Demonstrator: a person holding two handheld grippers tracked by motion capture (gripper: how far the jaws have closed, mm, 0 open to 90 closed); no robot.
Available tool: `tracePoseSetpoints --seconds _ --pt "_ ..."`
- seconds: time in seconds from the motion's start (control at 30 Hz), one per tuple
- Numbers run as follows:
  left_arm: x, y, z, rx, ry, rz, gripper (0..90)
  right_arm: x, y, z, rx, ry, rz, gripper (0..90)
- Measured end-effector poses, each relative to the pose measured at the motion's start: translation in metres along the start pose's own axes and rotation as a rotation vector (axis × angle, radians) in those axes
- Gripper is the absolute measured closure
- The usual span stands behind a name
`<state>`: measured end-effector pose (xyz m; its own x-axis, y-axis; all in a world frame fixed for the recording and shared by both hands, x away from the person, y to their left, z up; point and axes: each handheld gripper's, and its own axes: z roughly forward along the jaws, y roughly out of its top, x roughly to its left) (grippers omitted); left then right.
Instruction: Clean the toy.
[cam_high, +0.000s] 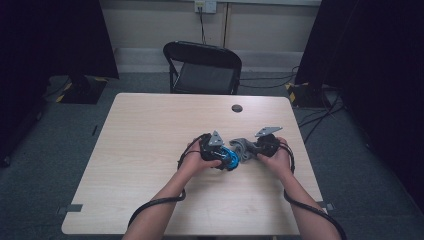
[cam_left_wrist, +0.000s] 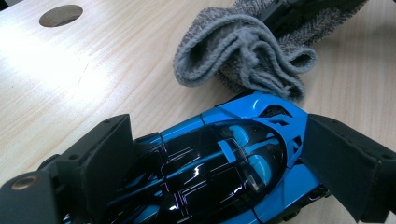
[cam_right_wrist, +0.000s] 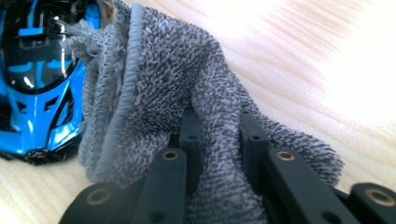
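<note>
A blue and black toy car (cam_left_wrist: 224, 163) rests on the wooden table, and my left gripper (cam_left_wrist: 219, 158) is shut on its two sides. In the high view the car (cam_high: 230, 159) sits just right of the left gripper (cam_high: 220, 152). A grey knitted cloth (cam_right_wrist: 187, 93) hangs bunched from my right gripper (cam_right_wrist: 219, 140), whose jaws are shut on a fold of it. The cloth (cam_left_wrist: 243, 51) lies against the car's front end, and the car (cam_right_wrist: 42, 79) shows at the left of the right gripper view. The right gripper (cam_high: 252, 149) faces the left one, with the cloth (cam_high: 241, 147) between them.
A round cable hole (cam_high: 237, 108) lies in the tabletop (cam_high: 150, 150) toward the far edge. A black folding chair (cam_high: 202, 67) stands beyond the table. Dark curtains flank the room, and cables run over the floor at right.
</note>
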<state>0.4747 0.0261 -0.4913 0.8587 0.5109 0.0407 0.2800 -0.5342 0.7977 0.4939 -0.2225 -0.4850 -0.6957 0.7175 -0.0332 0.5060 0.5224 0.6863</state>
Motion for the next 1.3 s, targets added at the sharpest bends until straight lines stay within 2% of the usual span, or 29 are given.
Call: tracePoseSetpoints --seconds 0.4,0.7,1.0,1.13,1.3 --pt "0.001 0.0 0.0 -0.003 -0.002 -0.002 8.9 -0.005 0.002 -0.001 -0.013 -0.037 0.04 76.4" --pt "0.0 0.0 0.0 -0.003 -0.001 -0.002 8.9 -0.015 -0.003 -0.014 -0.061 -0.063 0.072 76.4" --pt "0.001 -0.001 0.0 -0.008 0.0 -0.002 9.0 -0.015 -0.009 -0.031 -0.097 -0.036 0.052 76.4" --pt "0.001 -0.001 0.0 -0.007 0.001 -0.001 9.0 -0.013 -0.014 -0.043 -0.123 -0.004 0.043 76.4" --pt "0.0 0.0 0.0 -0.007 0.003 -0.003 9.0 -0.006 -0.022 -0.053 -0.125 0.033 0.014 76.3"
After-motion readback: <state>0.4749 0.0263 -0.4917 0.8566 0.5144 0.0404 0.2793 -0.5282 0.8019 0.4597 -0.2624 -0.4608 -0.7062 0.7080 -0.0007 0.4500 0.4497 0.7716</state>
